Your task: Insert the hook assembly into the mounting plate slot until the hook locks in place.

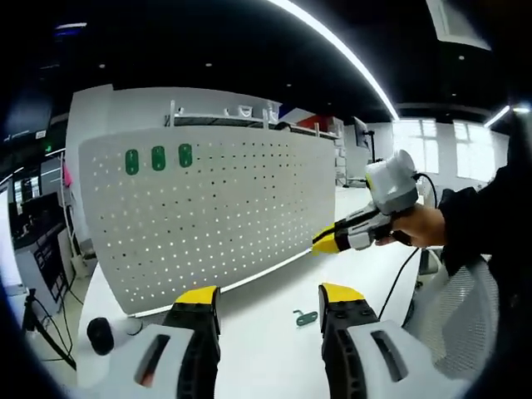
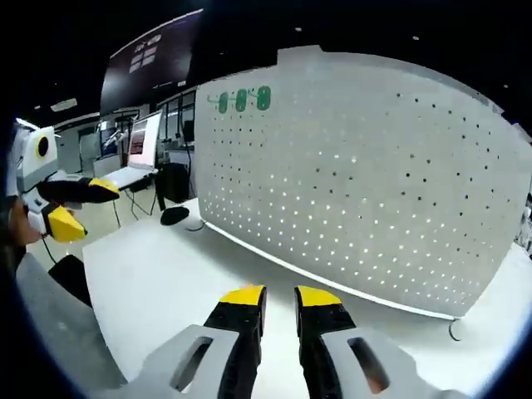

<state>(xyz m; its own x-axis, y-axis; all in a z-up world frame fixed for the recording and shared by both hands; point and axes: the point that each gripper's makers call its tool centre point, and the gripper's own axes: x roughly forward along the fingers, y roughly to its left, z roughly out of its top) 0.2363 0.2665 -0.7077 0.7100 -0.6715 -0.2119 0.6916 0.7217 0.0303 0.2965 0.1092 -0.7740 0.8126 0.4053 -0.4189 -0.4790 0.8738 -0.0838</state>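
I see a white table spanning the foreground, with a black cable trailing across its right side. Overhead, a long linear ceiling light runs diagonally against a dark ceiling. Bright windows line the far right wall. From the right gripper view, a monitor stands on a desk at left, and a small dark object, possibly a mouse, rests on the table.
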